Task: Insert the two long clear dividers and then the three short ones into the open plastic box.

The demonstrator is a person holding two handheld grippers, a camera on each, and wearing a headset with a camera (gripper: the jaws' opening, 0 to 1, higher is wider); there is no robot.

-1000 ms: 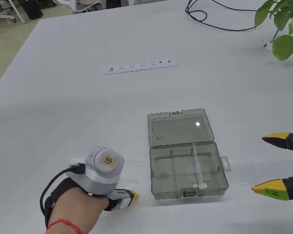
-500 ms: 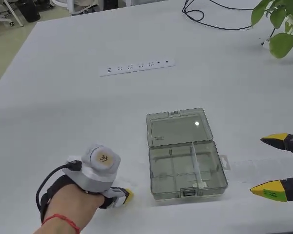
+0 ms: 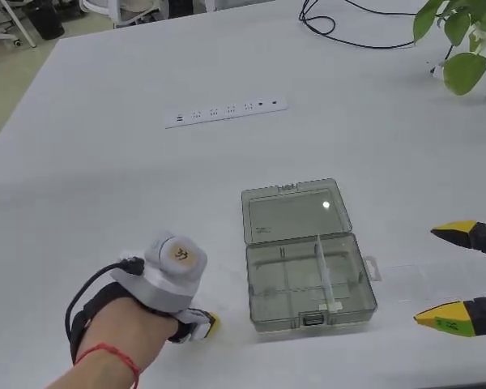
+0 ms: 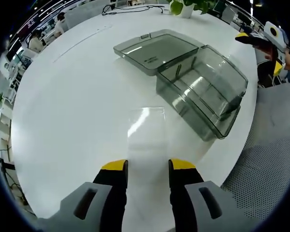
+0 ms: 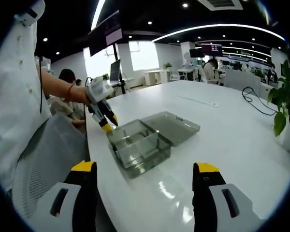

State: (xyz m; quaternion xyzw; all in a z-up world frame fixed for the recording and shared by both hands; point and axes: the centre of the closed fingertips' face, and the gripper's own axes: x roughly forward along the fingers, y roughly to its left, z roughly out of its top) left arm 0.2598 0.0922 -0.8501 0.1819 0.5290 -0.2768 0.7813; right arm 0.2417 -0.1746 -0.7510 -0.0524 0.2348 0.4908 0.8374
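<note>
Your left gripper (image 4: 147, 166), jaws slightly parted and empty, points at a flat divider (image 4: 146, 126) lying on the table just ahead of its tips. The open box (image 4: 217, 121) sits beyond it, ahead and to the right. Your right gripper (image 5: 145, 167), jaws spread wide and holding nothing, faces the box (image 5: 145, 162) straight ahead. An upright divider (image 3: 325, 275) stands inside the box (image 3: 252, 284).

White table (image 3: 89, 162) in front of me. White power strip (image 3: 227, 113) lies flat on the far side, black cable (image 3: 381, 45) beyond it, green plant (image 3: 462, 40) at the far right corner. Office chairs (image 3: 4, 24) on the floor off the left edge. Grey mesh chair (image 5: 53, 145) beside me.
</note>
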